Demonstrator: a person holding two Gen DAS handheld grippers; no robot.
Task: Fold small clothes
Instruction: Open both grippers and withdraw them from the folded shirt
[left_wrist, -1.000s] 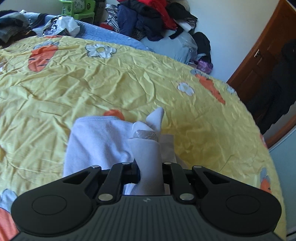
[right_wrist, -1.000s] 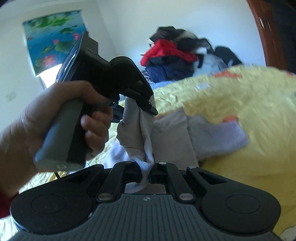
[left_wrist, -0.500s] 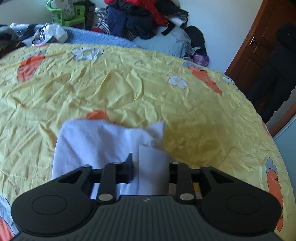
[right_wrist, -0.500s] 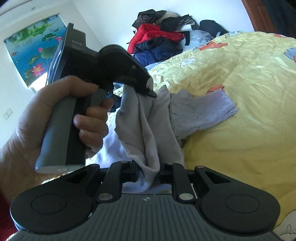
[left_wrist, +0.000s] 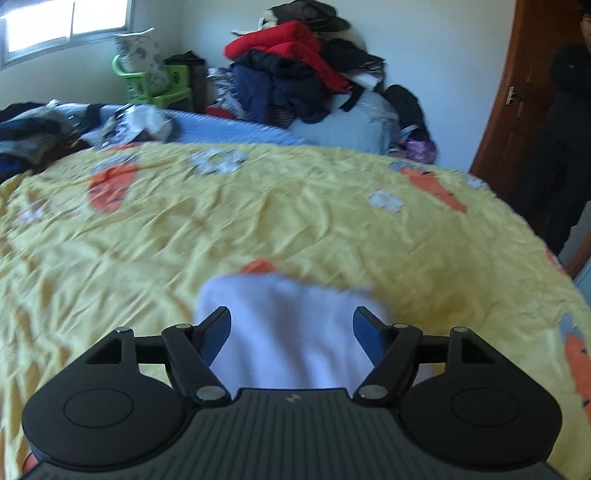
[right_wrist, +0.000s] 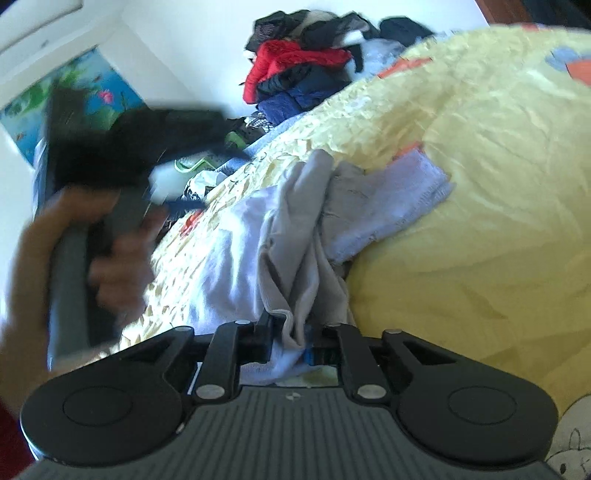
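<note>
Left wrist view: left gripper with jaws spread wide, just opened further; the pads touch nothing, though a white garment lies between and below them on the yellow bedspread. Image blurred.

Right wrist view: right gripper nearly closed, jaws just narrowed, pinching a grey fold of the garment. The cloth lies bunched on the bedspread, its lace-edged pale end stretched away to the right. A hand, motion-blurred, grips the other tool's handle at left, clear of the cloth. Clothes pile against the far wall.
</note>
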